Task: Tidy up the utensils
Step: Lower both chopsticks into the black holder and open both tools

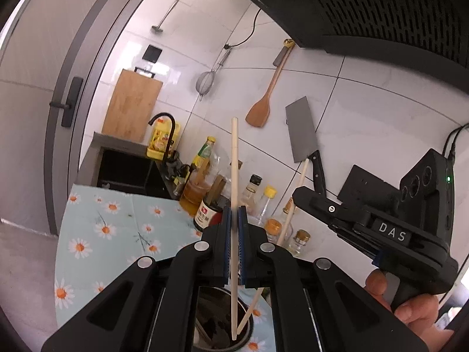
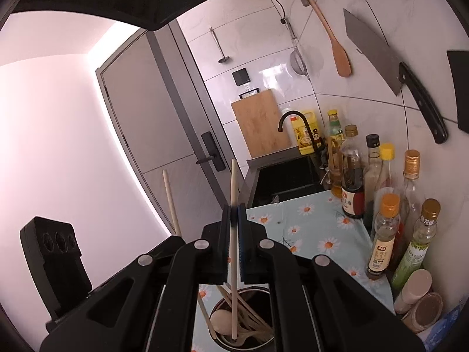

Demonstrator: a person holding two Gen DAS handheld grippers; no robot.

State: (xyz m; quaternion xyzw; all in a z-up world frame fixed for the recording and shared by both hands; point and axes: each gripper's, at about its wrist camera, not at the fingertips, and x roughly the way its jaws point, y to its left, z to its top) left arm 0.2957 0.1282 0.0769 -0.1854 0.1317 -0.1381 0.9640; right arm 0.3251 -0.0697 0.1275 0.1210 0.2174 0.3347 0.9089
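both grippers pressed onto one chopstick each: left gripper (image 1: 234, 214) pinching a pale chopstick (image 1: 234, 158), right gripper (image 2: 234, 212) pinching another chopstick (image 2: 233, 182). long axes near upright, lower tips already inside the round utensil holder (image 2: 265, 289) straight below the jaws, on the daisy tablecloth (image 2: 310, 223). more chopsticks and a spoon (image 2: 221, 319) inside. probably only release left; neither hand nearer.
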